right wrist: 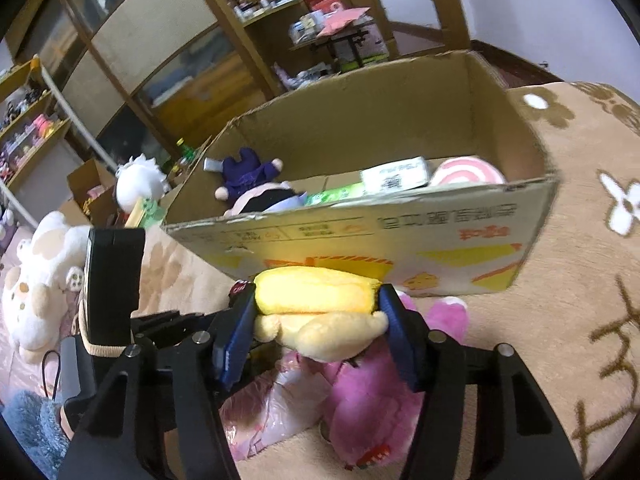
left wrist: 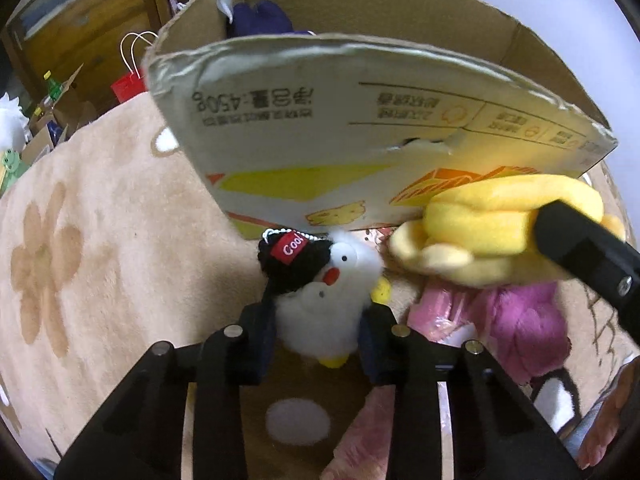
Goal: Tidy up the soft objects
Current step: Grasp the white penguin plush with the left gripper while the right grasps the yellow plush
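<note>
A soft tan blanket (right wrist: 580, 240) with flower shapes

On it sit a cardboard box (right wrist: 400, 240), a pink plush toy (right wrist: 372, 392), a crinkly pink bag (right wrist: 272, 408) and a little white bird toy (left wrist: 324, 312).

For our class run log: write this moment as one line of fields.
left fingers: shut on penguin | right fingers: shut on yellow plush | box: behind both, part filled | pink plush: on blanket
</note>
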